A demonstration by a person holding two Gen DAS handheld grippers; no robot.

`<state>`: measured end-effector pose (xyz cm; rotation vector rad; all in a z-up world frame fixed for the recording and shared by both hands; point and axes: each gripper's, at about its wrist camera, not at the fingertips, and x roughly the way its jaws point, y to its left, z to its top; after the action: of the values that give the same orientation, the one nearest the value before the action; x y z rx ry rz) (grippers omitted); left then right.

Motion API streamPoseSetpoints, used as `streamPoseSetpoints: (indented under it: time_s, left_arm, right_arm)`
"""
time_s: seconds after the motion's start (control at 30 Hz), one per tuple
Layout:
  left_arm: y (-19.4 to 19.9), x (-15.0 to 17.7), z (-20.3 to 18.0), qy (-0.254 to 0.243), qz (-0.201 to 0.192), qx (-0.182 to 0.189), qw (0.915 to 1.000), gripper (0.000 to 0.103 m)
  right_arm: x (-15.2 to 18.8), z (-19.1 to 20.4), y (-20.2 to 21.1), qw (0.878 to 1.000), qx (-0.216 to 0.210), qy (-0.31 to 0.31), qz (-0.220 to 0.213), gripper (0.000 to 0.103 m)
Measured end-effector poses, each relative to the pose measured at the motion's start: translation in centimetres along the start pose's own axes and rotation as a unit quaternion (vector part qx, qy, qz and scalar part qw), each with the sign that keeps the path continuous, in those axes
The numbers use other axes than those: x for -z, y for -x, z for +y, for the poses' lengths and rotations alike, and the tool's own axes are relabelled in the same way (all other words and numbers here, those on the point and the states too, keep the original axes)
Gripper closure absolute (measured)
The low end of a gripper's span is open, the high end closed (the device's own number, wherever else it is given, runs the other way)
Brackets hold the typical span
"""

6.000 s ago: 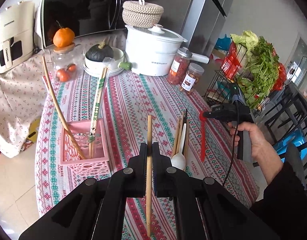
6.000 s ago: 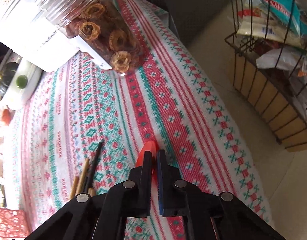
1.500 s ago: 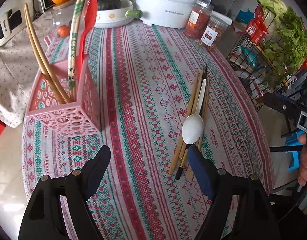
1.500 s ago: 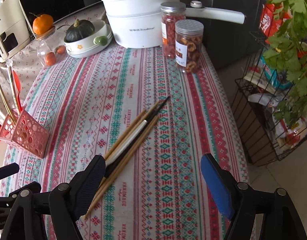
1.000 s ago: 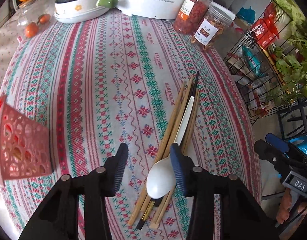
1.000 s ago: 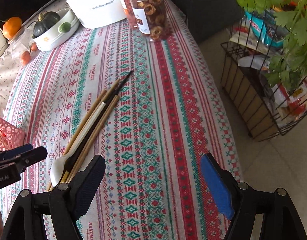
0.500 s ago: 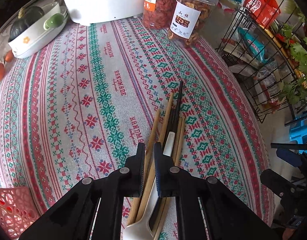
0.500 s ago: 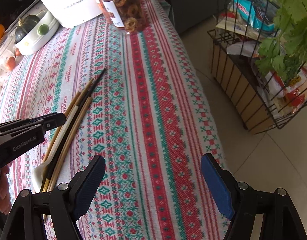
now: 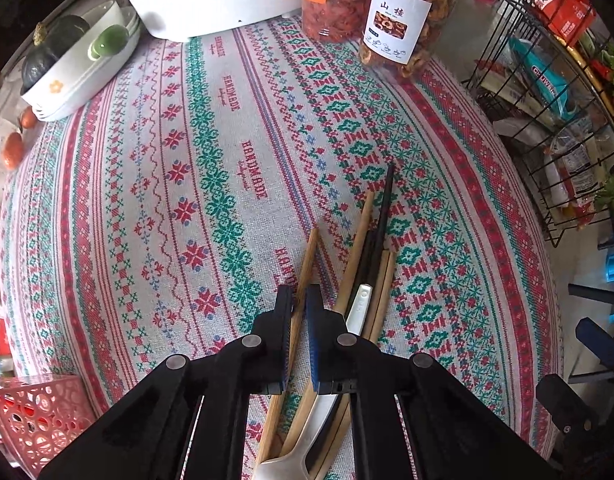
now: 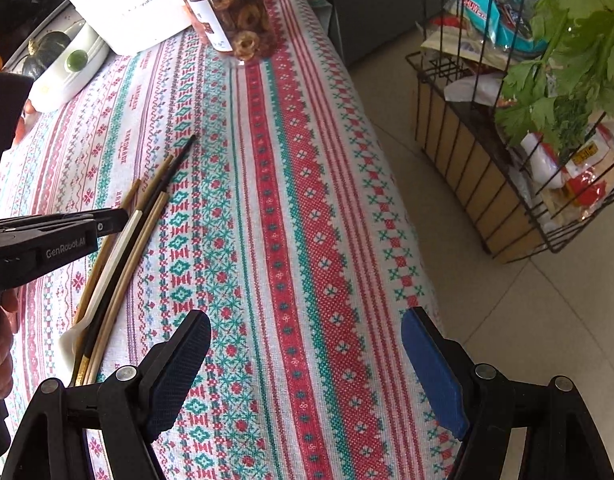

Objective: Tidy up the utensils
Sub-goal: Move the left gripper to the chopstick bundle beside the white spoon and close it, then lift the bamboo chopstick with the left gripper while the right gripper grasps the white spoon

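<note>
The left gripper (image 9: 300,300) is seen closed on a wooden chopstick (image 9: 307,256), its two fingers pressed to either side of the stick, which lies on the patterned tablecloth (image 9: 211,152). Just to the right of that chopstick, the remaining utensils are bunched together: a white spoon (image 9: 357,312), a black chopstick (image 9: 381,216) and further wooden sticks. A pink basket (image 9: 31,408) is placed well to the left of the chopstick. The right gripper (image 10: 307,344) is held well to the right of the bunch, fingers wide apart, nothing gripped
</note>
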<state>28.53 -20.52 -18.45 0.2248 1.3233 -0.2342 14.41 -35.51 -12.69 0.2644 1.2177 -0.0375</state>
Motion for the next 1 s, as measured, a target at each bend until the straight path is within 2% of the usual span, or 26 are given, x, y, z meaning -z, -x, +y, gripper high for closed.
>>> streamPoseSetpoints:
  time_s: [0.2, 0.5, 0.73, 0.9, 1.0]
  left_arm:
    - [2.9, 2.7, 1.0, 0.005, -0.043, -0.009, 0.9990, 0.097]
    - [11.2, 8.3, 3.8, 0.005, -0.127, 0.013, 0.9918, 0.098]
    - [16.6, 14.0, 8.1, 0.021, -0.192, 0.030, 0.9807, 0.098]
    - [18.9, 16.9, 11.1, 0.027, -0.230, 0.039, 0.9720, 0.098]
    - [19.5, 18.3, 13.0, 0.043, -0.255, 0.057, 0.9642, 0.098]
  right_arm:
    - [0.5, 0.5, 0.2, 1.000, 0.006, 0.007, 0.001, 0.021]
    - [0.7, 2.1, 0.2, 1.000, 0.008, 0.020, 0.004, 0.021]
    - [0.7, 3.3, 0.8, 0.999, 0.018, 0.028, -0.006, 0.021]
    - [0.6, 4.2, 0.5, 1.000, 0.013, 0.025, 0.000, 0.021]
    - [0.4, 5.0, 0.2, 1.000, 0.005, 0.024, 0.003, 0.021]
